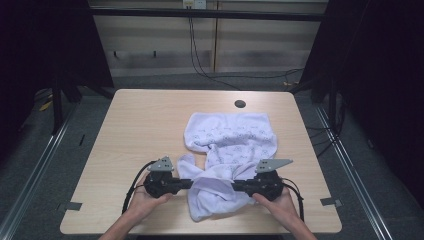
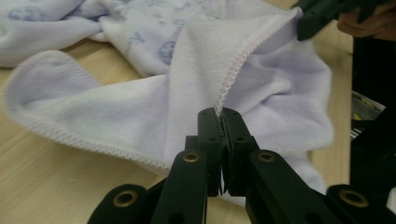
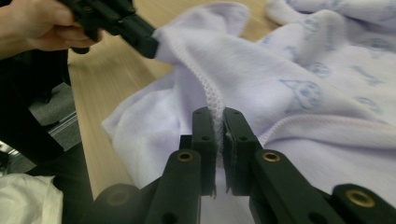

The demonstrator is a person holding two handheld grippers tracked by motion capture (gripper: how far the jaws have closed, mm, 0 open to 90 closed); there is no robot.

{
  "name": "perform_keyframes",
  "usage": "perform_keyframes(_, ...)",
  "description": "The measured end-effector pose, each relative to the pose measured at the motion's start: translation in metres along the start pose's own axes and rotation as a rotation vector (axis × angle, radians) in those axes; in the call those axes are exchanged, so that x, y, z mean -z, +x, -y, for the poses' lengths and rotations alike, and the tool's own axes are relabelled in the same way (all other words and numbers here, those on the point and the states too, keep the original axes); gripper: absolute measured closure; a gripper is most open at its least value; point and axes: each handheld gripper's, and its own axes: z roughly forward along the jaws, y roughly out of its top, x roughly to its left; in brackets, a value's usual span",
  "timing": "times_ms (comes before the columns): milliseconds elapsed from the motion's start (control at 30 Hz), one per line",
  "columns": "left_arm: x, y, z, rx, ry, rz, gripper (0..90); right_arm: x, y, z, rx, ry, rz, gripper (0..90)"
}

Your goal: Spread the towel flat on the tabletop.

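A pale lilac towel [image 1: 227, 150] with a faint blue print lies crumpled on the wooden table [image 1: 135, 130], bunched toward the front edge. My left gripper [image 1: 191, 183] is shut on the towel's stitched hem [image 2: 229, 84] at the left of the bunch. My right gripper [image 1: 234, 186] is shut on the same hem [image 3: 212, 95] a short way to the right. The two grippers face each other with the hem stretched between them. In the left gripper view the right gripper [image 2: 310, 21] pinches the far end; in the right gripper view the left gripper [image 3: 144, 39] does the same.
A round cable hole [image 1: 240, 104] sits near the table's far edge. Black frame posts stand at both sides and cables run across the floor behind. The table's front edge lies just under the person's hands.
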Motion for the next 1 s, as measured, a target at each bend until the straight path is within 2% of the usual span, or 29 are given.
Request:
perform_keyframes(100, -0.001, -0.01, 0.002, -0.011, 0.007, 0.046, 85.3, 0.016, -0.002, 0.008, 0.015, 0.003, 0.004, 86.4)
perform_keyframes(200, 0.007, -0.009, 0.001, 0.007, -0.021, 0.045, 71.8, 0.029, -0.002, 0.021, 0.01, 0.014, 0.018, 86.5)
perform_keyframes(300, 0.022, 0.005, -0.005, 0.062, -0.094, -0.012, 61.9, 0.035, -0.002, 0.033, -0.002, 0.04, 0.033, 86.5)
perform_keyframes(367, 0.031, 0.021, -0.011, 0.091, -0.133, -0.079, 58.7, 0.039, -0.002, 0.038, -0.005, 0.059, 0.046, 86.5)
perform_keyframes(400, 0.033, 0.029, -0.013, 0.108, -0.139, -0.096, 56.3, 0.042, -0.003, 0.041, 0.0, 0.071, 0.063, 86.4)
perform_keyframes(467, 0.031, 0.046, -0.015, 0.148, -0.133, -0.135, 51.4, 0.048, -0.007, 0.046, -0.024, 0.059, 0.068, 86.3)
perform_keyframes(533, 0.025, 0.056, -0.015, 0.159, -0.138, -0.131, 49.1, 0.053, -0.01, 0.048, -0.036, 0.046, 0.081, 86.2)
perform_keyframes(567, 0.018, 0.062, -0.016, 0.173, -0.114, -0.139, 48.4, 0.054, -0.011, 0.048, -0.047, 0.038, 0.075, 86.1)
perform_keyframes(633, 0.009, 0.067, -0.018, 0.18, -0.101, -0.128, 44.7, 0.053, -0.013, 0.047, -0.042, 0.03, 0.081, 85.8)
perform_keyframes(733, -0.006, 0.069, -0.024, 0.173, -0.065, -0.127, 44.7, 0.049, -0.013, 0.045, -0.045, 0.034, 0.075, 85.7)
perform_keyframes(867, -0.022, 0.069, -0.025, 0.152, -0.016, -0.124, 52.7, 0.043, -0.015, 0.043, -0.04, 0.043, 0.07, 85.6)
perform_keyframes(900, -0.025, 0.068, -0.024, 0.141, 0.004, -0.107, 58.5, 0.043, -0.016, 0.043, -0.044, 0.044, 0.069, 85.7)
perform_keyframes(967, -0.028, 0.068, -0.021, 0.132, 0.031, -0.103, 71.7, 0.042, -0.017, 0.042, -0.04, 0.039, 0.07, 85.7)
perform_keyframes(1000, -0.029, 0.066, -0.02, 0.126, 0.034, -0.116, 83.7, 0.042, -0.017, 0.042, -0.042, 0.04, 0.067, 85.7)
